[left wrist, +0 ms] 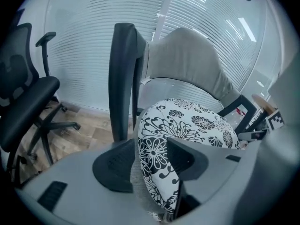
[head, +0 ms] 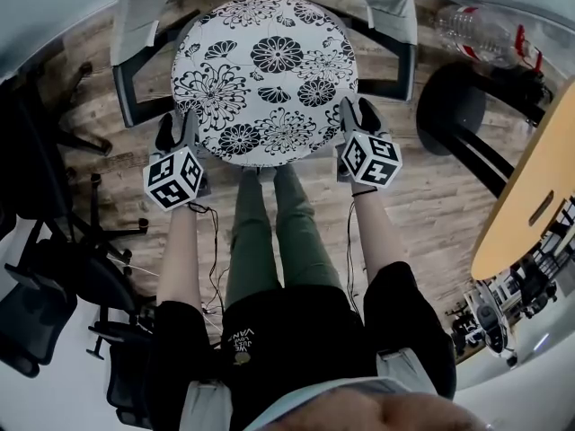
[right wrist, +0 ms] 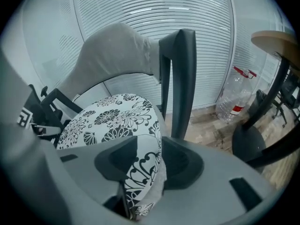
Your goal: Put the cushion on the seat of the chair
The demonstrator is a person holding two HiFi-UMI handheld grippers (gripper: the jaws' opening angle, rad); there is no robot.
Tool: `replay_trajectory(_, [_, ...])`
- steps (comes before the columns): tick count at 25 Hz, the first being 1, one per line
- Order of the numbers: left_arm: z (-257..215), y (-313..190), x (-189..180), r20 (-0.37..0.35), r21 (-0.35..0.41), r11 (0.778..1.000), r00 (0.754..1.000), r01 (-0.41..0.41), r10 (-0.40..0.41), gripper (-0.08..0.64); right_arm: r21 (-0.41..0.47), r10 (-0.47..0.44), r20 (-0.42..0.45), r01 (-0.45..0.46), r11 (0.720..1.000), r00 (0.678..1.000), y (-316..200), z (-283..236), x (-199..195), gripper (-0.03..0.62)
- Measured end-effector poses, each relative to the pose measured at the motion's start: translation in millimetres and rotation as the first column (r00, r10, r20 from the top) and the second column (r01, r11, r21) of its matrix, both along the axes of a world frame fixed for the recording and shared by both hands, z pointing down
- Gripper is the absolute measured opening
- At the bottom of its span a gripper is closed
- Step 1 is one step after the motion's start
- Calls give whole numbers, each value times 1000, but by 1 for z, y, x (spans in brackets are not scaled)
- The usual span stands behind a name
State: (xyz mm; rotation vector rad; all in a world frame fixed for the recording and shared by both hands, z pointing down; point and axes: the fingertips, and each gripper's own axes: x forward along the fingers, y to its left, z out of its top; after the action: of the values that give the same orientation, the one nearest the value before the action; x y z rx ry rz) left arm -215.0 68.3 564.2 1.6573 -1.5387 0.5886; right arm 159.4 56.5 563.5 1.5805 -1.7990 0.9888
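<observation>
Cushion (head: 265, 74): lies flat on the chair (head: 135, 21) seat.
My left gripper (head: 178, 131), right gripper (head: 359, 115): jaws spread about its near edge, letting it rest.

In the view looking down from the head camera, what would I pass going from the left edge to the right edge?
In order: black office chair, left claw, cushion, right claw, round table base, wooden tabletop.
</observation>
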Motion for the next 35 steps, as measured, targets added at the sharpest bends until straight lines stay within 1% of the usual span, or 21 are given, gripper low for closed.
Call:
replay_trajectory(4, [-7, 0, 1, -15, 14, 1000, 1000, 1, -1, 201, 5, -2, 11, 2, 1000, 1000, 2, -4, -4, 155])
replay_trajectory(17, [-36, -10, 25, -90, 67, 998, 996, -17, 23, 199, 58, -6, 74, 2, 998, 997, -5, -32, -19, 153])
replay_trajectory(18, [-39, -11, 27, -92, 72, 997, 995, -21, 27, 192, 61, -7, 78, 3, 998, 997, -5, -33, -20, 153])
replay_trajectory(21, [-46, -13, 33, -103, 78, 996, 993, -42, 50, 134, 73, -14, 75, 8, 997, 997, -6, -38, -22, 143])
replay_trajectory(23, [-50, -13, 37, -106, 83, 995, 992, -57, 65, 86, 88, -25, 61, 20, 996, 998, -8, -42, -23, 80])
replay_trajectory(24, [-53, -13, 39, -105, 87, 994, 992, -62, 71, 61, 97, -31, 58, 26, 995, 998, -8, -45, -23, 56])
replay_trajectory(25, [-55, -13, 40, -104, 92, 993, 991, -68, 78, 49, 105, -37, 62, 31, 994, 997, -9, -48, -25, 47])
replay_trajectory(29, [-66, -12, 48, -122, 105, 990, 987, -90, 102, 23, 129, -66, 84, 55, 990, 994, -11, -60, -31, 28])
replay_trajectory(35, [-79, -10, 56, -149, 115, 989, 982, -98, 114, 17, 156, -92, 108, 75, 985, 990, -12, -77, -41, 18])
